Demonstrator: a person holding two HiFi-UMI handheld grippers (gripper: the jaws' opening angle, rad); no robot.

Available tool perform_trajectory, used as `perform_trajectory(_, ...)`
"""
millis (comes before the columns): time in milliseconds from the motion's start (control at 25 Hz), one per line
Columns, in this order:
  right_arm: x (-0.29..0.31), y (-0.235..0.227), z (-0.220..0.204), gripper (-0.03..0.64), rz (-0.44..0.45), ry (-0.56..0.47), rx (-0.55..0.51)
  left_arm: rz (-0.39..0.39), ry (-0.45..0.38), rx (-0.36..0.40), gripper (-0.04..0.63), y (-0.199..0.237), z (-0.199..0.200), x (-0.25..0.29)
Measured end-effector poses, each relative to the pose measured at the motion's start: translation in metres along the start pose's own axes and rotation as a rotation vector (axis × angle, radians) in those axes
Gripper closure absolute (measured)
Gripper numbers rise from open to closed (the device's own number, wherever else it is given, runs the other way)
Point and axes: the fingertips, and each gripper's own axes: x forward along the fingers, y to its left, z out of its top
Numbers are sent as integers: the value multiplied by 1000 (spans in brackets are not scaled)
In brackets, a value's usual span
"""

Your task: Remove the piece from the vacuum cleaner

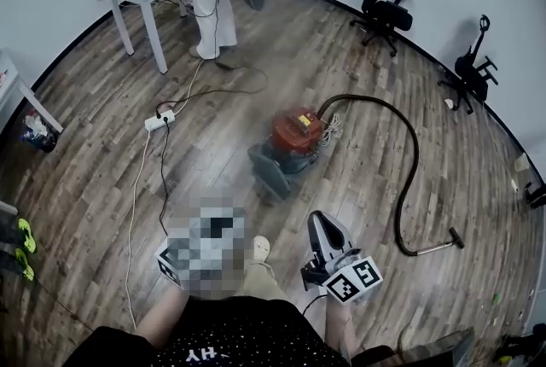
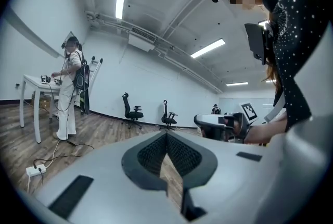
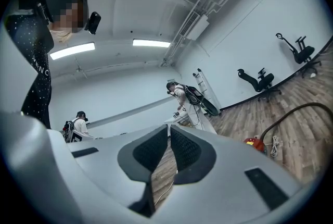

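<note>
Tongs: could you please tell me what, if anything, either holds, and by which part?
Nothing is held: left tongs and right tongs are shut and empty, away from the vacuum cleaner.

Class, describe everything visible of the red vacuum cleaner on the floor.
The red canister vacuum cleaner sits on the wooden plank floor. A dark grey part juts from its near end; a coiled white cord lies beside it. Its black hose arcs away to a wand with a floor nozzle.

The red vacuum cleaner (image 1: 296, 131) is sitting on the wooden floor (image 1: 94, 186), with a grey piece (image 1: 270, 171) lying against its near end. Its black hose (image 1: 414, 160) is arching out from the far side and running down to a floor nozzle (image 1: 455, 236)
</note>
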Motion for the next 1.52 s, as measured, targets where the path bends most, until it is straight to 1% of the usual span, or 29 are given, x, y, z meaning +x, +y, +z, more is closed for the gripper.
perform_trajectory(160,35,-38,16,606,21,2,9,14,17,-13,588,36,2,45)
perform_trajectory(320,61,-83,25,606,17,16,25,2,26,-13,588,67,9,94)
perform_trajectory(520,87,-126,30,606,66,61,58,12,33,-29,588,103,14,140)
perform_trajectory(640,103,-145,28,606,93,84,69,33,15,-39,588,119,21,154)
perform_trajectory(800,121,-161,26,606,93,115,55,64,2,-26,588,136,29,164)
perform_trajectory(920,128,-165,16,606,88,162,35,65,20,-47,588,145,25,167)
perform_trajectory(1000,129,-172,9,606,71,171,35,59,36,-55,588,149,17,170)
perform_trajectory(1120,129,-184,-7,606,43,156,62,44,50,-53,588,159,-2,172)
perform_trajectory(1240,126,-204,-37,606,17,128,77,21,53,-29,588,172,-36,176)
perform_trajectory(1400,121,-235,-95,606,-11,101,79,4,49,-4,588,197,-102,182)
perform_trajectory(1520,123,-261,-151,604,-37,121,60,-20,42,0,588,217,-157,187)
